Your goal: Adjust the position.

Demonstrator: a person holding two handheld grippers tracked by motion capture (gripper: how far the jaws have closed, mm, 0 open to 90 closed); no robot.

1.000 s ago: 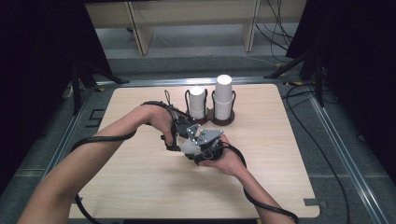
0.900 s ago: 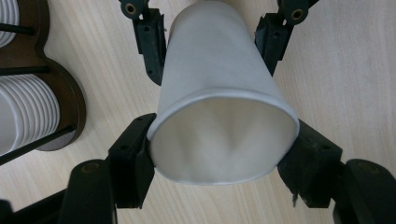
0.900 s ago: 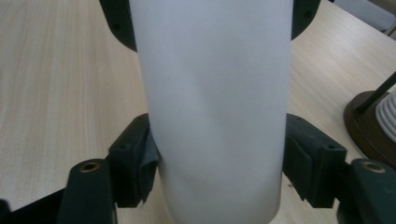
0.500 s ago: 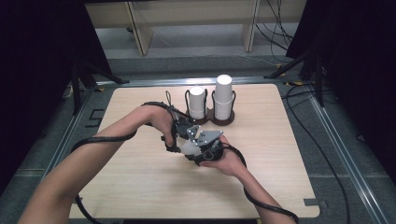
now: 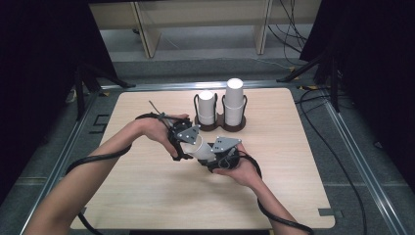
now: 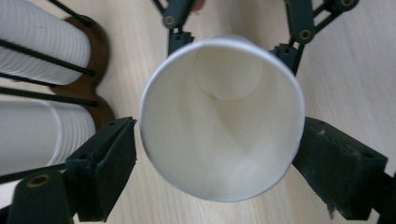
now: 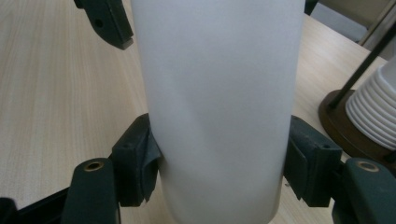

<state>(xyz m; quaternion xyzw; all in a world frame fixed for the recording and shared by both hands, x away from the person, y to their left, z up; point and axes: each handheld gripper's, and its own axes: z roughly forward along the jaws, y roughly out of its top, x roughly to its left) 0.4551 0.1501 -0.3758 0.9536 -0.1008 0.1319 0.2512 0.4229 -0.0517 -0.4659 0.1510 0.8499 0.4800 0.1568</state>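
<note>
Black curtains (image 5: 39, 54) flank a pale shelf unit (image 5: 200, 24) — grey floor (image 5: 362, 161).

Two white cup stacks (image 5: 206, 106) (image 5: 234, 102) upright in a dark twin-ring holder (image 5: 220, 125), 12 o'clock end of the light wood worktop (image 5: 147, 196). Right stack taller. Shelving (image 5: 200, 24) beyond; cables (image 5: 337, 161) on the floor at 3 o'clock.

Light wood counter (image 5: 147, 196) with rounded corners, standing on grey floor (image 5: 367, 161). On its far middle sits a dark brown two-slot cup holder (image 5: 220, 125) with black wire uprights, holding two stacks of white paper cups (image 5: 234, 100); the right stack is taller. Black cables trail over the near edge.
</note>
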